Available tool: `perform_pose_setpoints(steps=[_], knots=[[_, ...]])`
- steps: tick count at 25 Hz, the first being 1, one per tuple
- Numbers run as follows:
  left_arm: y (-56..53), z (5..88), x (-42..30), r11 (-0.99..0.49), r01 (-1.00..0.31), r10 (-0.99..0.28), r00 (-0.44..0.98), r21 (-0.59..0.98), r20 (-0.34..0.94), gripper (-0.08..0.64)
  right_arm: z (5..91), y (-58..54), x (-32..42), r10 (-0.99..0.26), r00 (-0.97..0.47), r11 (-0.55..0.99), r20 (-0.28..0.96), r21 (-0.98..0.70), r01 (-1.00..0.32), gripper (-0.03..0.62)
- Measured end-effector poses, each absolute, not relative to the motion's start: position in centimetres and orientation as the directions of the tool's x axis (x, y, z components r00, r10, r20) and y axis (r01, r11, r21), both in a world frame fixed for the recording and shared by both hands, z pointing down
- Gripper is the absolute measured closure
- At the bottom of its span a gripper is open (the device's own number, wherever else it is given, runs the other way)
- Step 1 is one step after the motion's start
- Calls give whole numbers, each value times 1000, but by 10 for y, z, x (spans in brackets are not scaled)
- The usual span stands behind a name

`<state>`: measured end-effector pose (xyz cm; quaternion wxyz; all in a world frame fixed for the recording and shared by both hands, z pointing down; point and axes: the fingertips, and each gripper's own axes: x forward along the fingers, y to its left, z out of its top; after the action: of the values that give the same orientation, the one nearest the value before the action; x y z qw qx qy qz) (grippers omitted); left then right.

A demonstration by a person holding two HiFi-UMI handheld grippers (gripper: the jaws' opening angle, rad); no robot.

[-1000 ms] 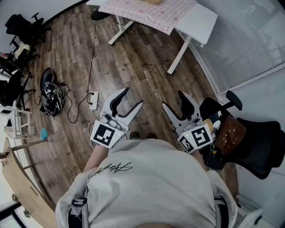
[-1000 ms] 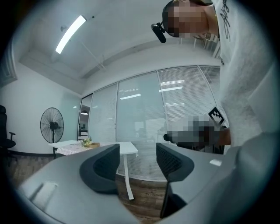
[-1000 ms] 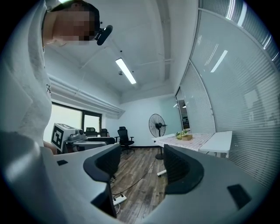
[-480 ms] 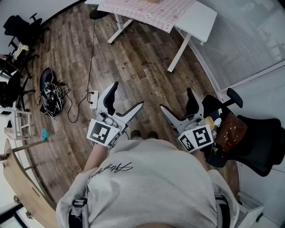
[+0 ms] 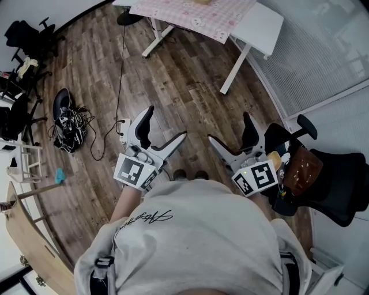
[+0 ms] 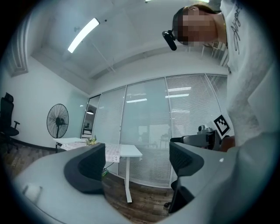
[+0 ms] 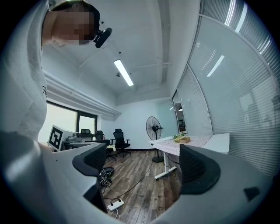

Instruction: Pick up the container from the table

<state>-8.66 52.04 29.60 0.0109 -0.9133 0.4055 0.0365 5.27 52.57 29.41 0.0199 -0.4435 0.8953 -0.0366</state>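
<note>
L claw (image 5: 166,124) & R claw (image 5: 229,128) just been opening, now spread wide, empty.

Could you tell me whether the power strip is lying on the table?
No, the power strip lies on the wooden floor, off the table.

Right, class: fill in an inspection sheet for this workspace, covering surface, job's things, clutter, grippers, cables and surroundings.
Surface: white table with a pink checked cloth, standing on the wood floor.
Job's things: tan box with greenery on the table, likely the container; untouched.
Clutter: brown bag on the black office chair at the right.
Grippers: left gripper and right gripper open, jaws just been opening, nothing between them.
Cables: power strip on the floor, lead running towards the table; tangled cables nearby.
Surroundings: pedestal fan, glass wall with blinds, more office chairs.
</note>
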Motion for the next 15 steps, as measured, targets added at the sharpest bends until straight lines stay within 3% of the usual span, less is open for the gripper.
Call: perform_pose_setpoints(steps=[15], knots=[[540,309,-129,-712,-703,-702,711,-4,-51,117,317,551,9,-827,-562,555,16,-129,-822,86]])
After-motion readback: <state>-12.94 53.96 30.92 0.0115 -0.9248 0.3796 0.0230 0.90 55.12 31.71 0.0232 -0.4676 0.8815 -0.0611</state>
